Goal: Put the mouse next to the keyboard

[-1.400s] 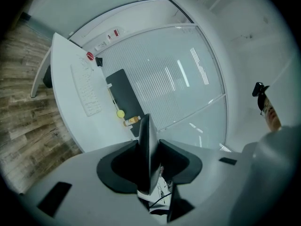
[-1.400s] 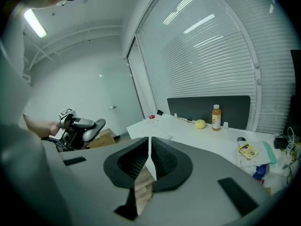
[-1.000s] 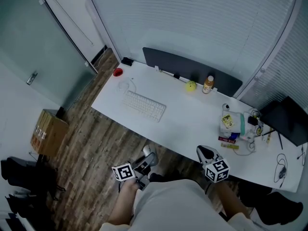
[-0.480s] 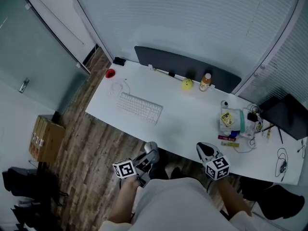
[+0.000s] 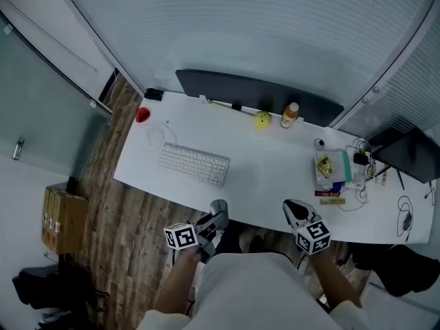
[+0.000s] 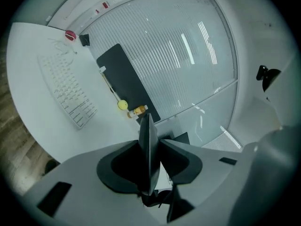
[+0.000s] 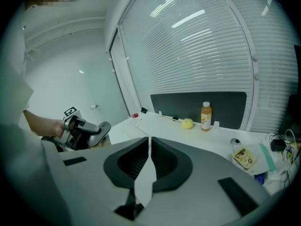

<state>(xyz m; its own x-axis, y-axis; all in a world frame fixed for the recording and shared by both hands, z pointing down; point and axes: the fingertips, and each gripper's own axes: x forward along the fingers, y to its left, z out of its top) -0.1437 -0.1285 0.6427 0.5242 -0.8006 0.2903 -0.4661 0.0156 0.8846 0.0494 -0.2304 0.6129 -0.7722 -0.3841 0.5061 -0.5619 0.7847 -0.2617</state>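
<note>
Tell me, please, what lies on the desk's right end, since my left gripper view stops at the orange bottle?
Observer: At the right end of the desk lie a yellow packet and a tangle of cables.
Operator: Thank you. Where is the right gripper?
Observer: The right gripper hangs at the desk's near edge, to the right of the left gripper.
Operator: Is anything on the floor?
Observer: A cardboard box stands on the wood floor, left of the desk.
</note>
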